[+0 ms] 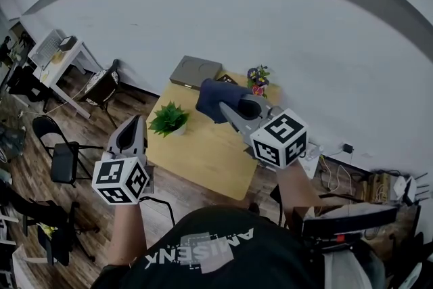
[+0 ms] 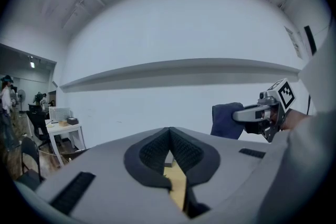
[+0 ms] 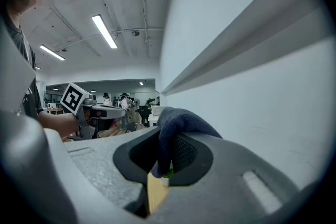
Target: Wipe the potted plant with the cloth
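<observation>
A green potted plant (image 1: 169, 120) stands on the left part of the wooden table (image 1: 203, 152). My right gripper (image 1: 229, 109) is held above the table and is shut on a dark blue cloth (image 1: 216, 99). In the right gripper view the cloth (image 3: 177, 122) is draped over and pinched between the pads. My left gripper (image 1: 135, 122) hovers just left of the plant, off the table's edge, shut and empty. The left gripper view shows the closed pads (image 2: 181, 152), with the cloth (image 2: 227, 120) in the air to the right.
A small pot of coloured flowers (image 1: 258, 80) and a flat grey box (image 1: 195, 71) sit at the table's far edge by the white wall. Black chairs (image 1: 62, 156) and a white side table (image 1: 61, 54) stand to the left. Cables lie on the floor at right.
</observation>
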`<state>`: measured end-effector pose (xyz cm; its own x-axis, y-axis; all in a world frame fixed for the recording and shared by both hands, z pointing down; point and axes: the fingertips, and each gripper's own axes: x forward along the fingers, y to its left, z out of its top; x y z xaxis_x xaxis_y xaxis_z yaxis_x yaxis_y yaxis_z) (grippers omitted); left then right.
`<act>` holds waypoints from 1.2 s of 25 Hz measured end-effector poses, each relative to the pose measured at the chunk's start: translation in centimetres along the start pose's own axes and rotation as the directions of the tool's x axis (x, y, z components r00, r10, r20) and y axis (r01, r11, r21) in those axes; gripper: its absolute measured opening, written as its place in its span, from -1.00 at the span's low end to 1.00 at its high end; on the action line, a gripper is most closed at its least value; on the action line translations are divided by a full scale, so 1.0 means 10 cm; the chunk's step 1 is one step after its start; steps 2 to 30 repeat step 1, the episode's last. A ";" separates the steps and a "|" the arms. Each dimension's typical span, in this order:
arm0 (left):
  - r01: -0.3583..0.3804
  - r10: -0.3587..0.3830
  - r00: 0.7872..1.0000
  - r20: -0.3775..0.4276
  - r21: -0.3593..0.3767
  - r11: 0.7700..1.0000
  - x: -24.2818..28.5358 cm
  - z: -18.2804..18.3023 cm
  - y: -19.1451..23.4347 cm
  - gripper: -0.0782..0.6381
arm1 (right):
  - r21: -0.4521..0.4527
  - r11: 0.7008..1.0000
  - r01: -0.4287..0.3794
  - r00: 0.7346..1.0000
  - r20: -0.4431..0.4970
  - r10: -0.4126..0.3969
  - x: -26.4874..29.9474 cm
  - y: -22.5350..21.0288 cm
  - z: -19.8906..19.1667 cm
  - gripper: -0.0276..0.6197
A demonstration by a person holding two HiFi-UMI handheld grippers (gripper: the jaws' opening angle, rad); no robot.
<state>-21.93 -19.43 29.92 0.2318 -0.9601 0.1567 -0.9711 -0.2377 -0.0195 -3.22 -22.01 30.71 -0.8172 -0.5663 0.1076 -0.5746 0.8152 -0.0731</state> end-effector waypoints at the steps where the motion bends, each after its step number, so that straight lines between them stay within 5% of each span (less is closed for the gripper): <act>1: 0.004 -0.004 1.000 0.001 -0.004 1.000 0.00 0.00 -0.01 -0.78 | 0.000 1.000 0.000 1.000 -0.001 0.000 0.00 0.00 0.00 -0.83; 30: 0.004 -0.004 1.000 0.001 -0.004 1.000 0.00 0.00 -0.01 -0.78 | 0.000 1.000 0.000 1.000 -0.001 0.000 0.00 0.00 0.00 -0.83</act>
